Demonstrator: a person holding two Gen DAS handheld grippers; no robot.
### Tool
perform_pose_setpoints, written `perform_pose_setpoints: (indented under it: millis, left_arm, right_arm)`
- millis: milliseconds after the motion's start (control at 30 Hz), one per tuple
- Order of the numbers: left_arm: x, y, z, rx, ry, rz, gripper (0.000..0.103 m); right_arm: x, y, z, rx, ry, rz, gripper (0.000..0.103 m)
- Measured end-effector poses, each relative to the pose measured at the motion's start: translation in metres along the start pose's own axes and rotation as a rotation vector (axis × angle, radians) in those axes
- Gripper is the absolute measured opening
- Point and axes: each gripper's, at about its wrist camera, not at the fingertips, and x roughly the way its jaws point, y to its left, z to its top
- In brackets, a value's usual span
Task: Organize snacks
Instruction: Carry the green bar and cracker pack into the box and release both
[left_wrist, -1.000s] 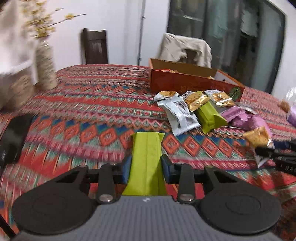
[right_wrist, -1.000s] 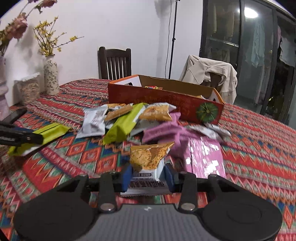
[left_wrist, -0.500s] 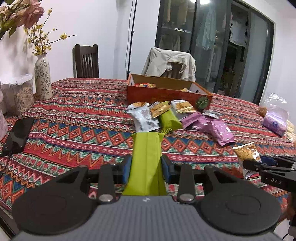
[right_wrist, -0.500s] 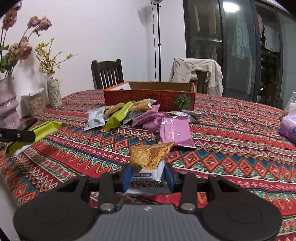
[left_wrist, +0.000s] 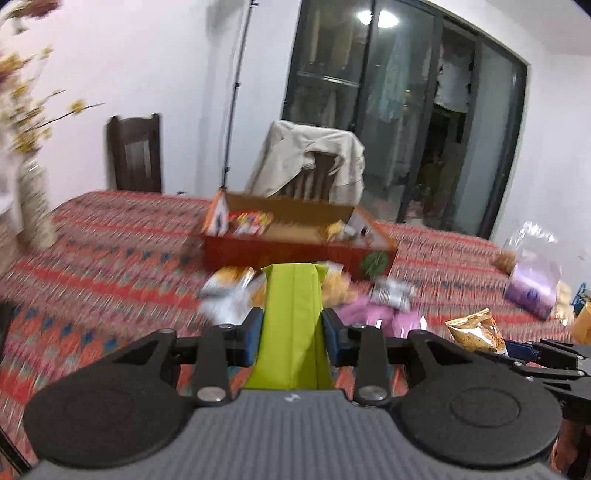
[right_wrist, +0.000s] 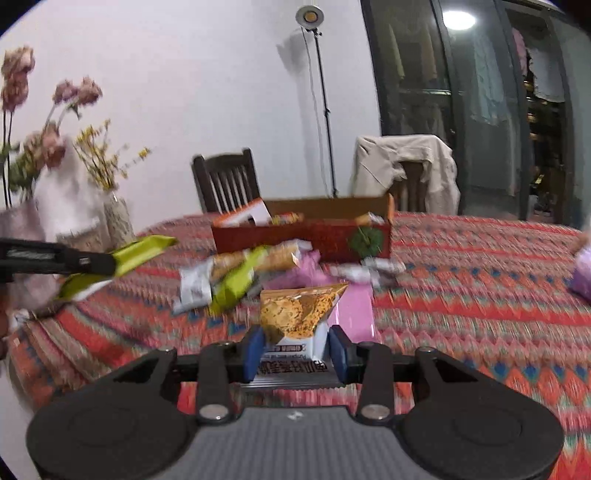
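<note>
Jaws of my left gripper (left_wrist: 291, 330) pinching a green snack packet (left_wrist: 291, 325), right gripper (right_wrist: 295, 349) pinching an orange cracker packet (right_wrist: 299, 314), both above the patterned bench (right_wrist: 480, 295), red box (right_wrist: 303, 236) beyond loose snacks (right_wrist: 236, 275).

— What kind of place are we looking at?

— It is looking like a home, maybe a dining room. A bright patterned cloth (right_wrist: 480, 280) is covering a big table. Wooden chairs (right_wrist: 225, 181) are standing behind it, and a jacket (right_wrist: 406, 158) is hanging over one.

— Anything else?

— Flowers are sitting in a vase (right_wrist: 118, 218) by the white wall. Clothes are hanging behind glass doors (left_wrist: 406, 122). A lamp stand (right_wrist: 321, 107) is standing in the corner.
</note>
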Motion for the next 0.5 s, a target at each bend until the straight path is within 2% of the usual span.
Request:
perform_pose_setpoints:
  millis: [133, 233, 367, 500]
  left_arm:
    - [0.068, -0.010, 0.065, 0.050, -0.006, -0.017, 0.035]
    - [0.133, -0.016, 0.108, 0.071, 0.017, -0.005, 0.035]
    - [0.222, -0.011, 0.143, 0.045, 0.086, 0.033, 0.035]
    - [0.303, 0.005, 0.153, 0.006, 0.184, 0.060, 0.035]
  right_arm:
    - [0.032, -0.018, 0.057, -0.020, -0.062, 0.038, 0.038]
    - [0.078, -0.037, 0.109, -0.006, -0.065, 0.071, 0.038]
    - [0.163, -0.062, 0.175, 0.029, -0.005, 0.098, 0.038]
    - [0.261, -0.080, 0.213, 0.027, 0.111, 0.044, 0.038]
